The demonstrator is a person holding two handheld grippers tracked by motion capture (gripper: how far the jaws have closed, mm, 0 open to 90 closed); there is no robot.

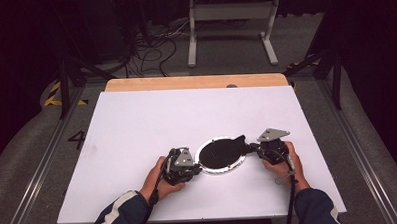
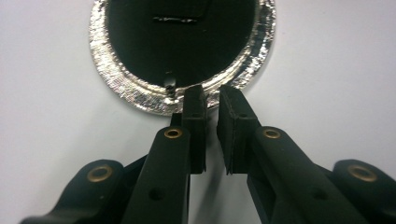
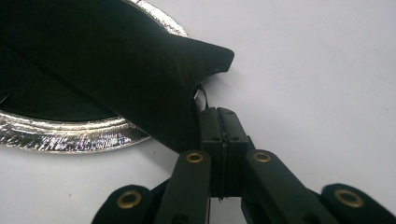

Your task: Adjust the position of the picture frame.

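A dark room with cables on the floor and a white frame at the back surrounds a white tabletop (image 1: 137,124) whose wooden far edge shows beyond the white.

Near the person's edge of the tabletop lies a round foil tray (image 1: 221,155) with a crinkled silver rim. A black cloth (image 1: 223,150) lies in it, and one corner of the cloth reaches out over the rim on the right.

The right gripper (image 1: 258,149) sits just right of the tray. In the right gripper view its jaws are pressed together on the edge of the cloth (image 3: 140,70), lifting that corner off the rim (image 3: 70,133) in a raised flap.

The left gripper (image 1: 196,168) is at the tray's near-left rim. In the left gripper view its jaws stand a narrow gap apart with their tips at the foil rim (image 2: 140,95); whether the tips touch the foil I cannot tell, but nothing is pinched between them.

The step in hand looks like drawing the cloth out of the tray while the tray is kept still. To do it well, the left jaws should settle onto the rim and steady it before any pull, since thin foil will likely slide or buckle. The right gripper should keep its pinch firm and draw the cloth up and away from the tray slowly, so it does not drag the tray across the tabletop.
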